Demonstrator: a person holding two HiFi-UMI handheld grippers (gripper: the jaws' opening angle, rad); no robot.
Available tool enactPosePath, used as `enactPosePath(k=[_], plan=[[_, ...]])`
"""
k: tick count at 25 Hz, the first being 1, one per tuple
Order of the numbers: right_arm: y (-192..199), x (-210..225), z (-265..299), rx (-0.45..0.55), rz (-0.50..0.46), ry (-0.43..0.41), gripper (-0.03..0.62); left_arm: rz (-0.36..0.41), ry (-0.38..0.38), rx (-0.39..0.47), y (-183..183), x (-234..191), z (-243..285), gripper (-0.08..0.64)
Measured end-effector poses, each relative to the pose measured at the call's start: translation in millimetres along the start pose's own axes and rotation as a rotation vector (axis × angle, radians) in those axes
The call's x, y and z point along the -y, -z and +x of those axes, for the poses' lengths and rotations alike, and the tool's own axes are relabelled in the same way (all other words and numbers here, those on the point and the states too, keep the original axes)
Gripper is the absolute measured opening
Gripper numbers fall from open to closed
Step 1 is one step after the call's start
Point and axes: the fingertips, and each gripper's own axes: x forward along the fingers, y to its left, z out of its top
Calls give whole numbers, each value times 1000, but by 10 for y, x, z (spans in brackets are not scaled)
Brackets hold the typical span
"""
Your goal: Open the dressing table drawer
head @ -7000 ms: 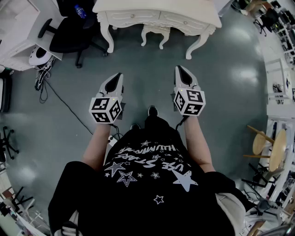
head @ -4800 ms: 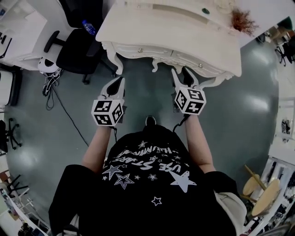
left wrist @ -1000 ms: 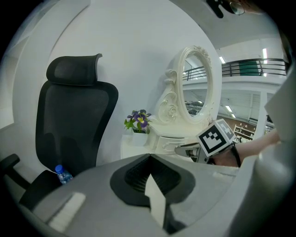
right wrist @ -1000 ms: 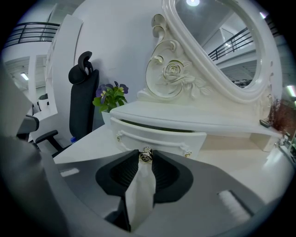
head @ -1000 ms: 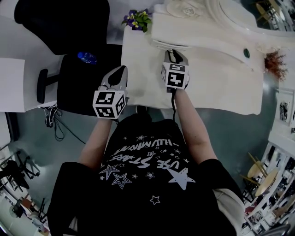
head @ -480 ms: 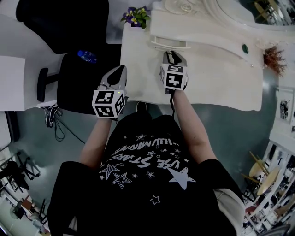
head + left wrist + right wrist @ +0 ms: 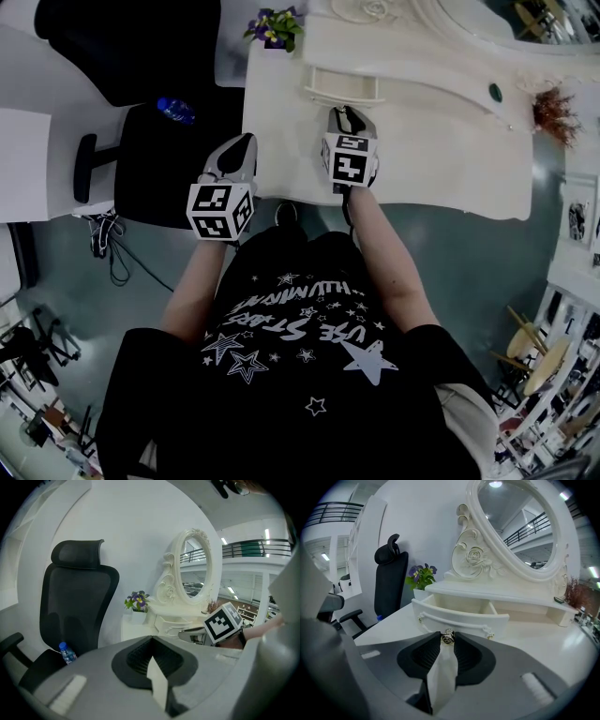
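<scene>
The white dressing table (image 7: 441,155) fills the upper middle of the head view. Its small top drawer (image 7: 343,86) stands pulled out below the oval mirror (image 7: 516,524). In the right gripper view the drawer's curved front (image 7: 461,617) is close ahead, its inside showing. My right gripper (image 7: 448,640) is shut on the drawer's metal knob (image 7: 448,636); it shows over the tabletop in the head view as well (image 7: 346,114). My left gripper (image 7: 241,147) hangs shut at the table's left edge, holding nothing; its jaws (image 7: 152,641) point toward the table.
A black office chair (image 7: 169,159) with a water bottle (image 7: 175,110) on its seat stands left of the table. A pot of purple flowers (image 7: 273,25) sits at the table's back left corner, dried flowers (image 7: 549,114) at its right end. Wooden stools (image 7: 525,352) stand at the lower right.
The right gripper has drawn back toward the person with the knob, and the drawer has slid further out. The left gripper has barely moved.
</scene>
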Motion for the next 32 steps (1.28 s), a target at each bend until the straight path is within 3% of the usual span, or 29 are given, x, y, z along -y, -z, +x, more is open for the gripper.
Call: enactPosePath(k=[18, 23, 32], plan=[[83, -10, -51, 9, 11, -34, 126, -6, -22, 6, 37, 79, -49, 2], [54, 2, -127, 29, 11, -59, 196, -12, -45, 14, 36, 118, -86, 2], [-31, 260, -551, 84, -21, -107, 193, -11, -93, 55, -64, 498, -186, 2]])
